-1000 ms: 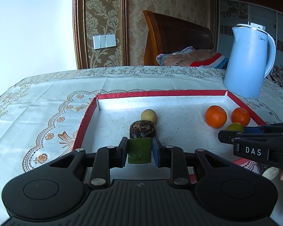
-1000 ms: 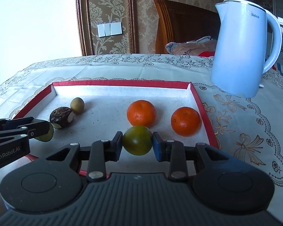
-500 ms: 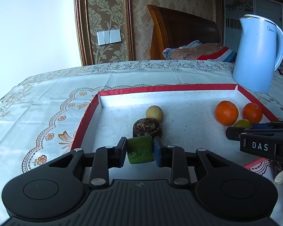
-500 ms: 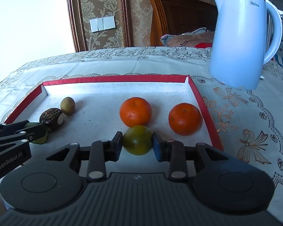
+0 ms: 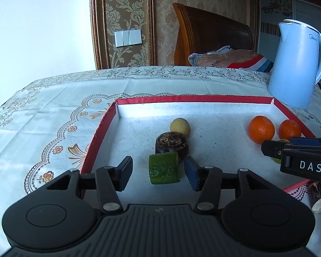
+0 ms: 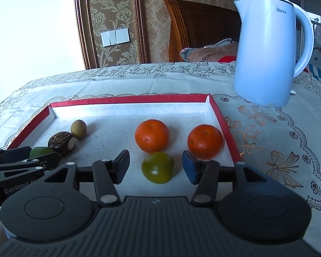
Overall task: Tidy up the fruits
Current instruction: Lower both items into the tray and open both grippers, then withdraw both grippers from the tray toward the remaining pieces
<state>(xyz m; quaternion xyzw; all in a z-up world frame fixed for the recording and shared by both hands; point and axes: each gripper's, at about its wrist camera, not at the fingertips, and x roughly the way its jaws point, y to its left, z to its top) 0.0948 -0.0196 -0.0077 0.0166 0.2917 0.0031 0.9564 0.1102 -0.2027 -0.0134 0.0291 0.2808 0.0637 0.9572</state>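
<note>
A red-rimmed white tray holds the fruit. My left gripper is open around a green cut fruit piece that rests on the tray floor, apart from both fingers. Behind it lie a dark brown fruit and a small yellow round fruit. My right gripper is open around a green-yellow round fruit lying on the tray. Two oranges sit just behind it. The left gripper's tip shows at the left of the right wrist view.
A pale blue electric kettle stands on the patterned tablecloth beyond the tray's far right corner. A wooden chair back with folded cloth on it stands behind the table. Some brownish object lies off the tray's near right corner.
Both grippers have opened and let go of their fruits. The green piece and the green-yellow fruit now rest on the tray between the spread fingers.
</note>
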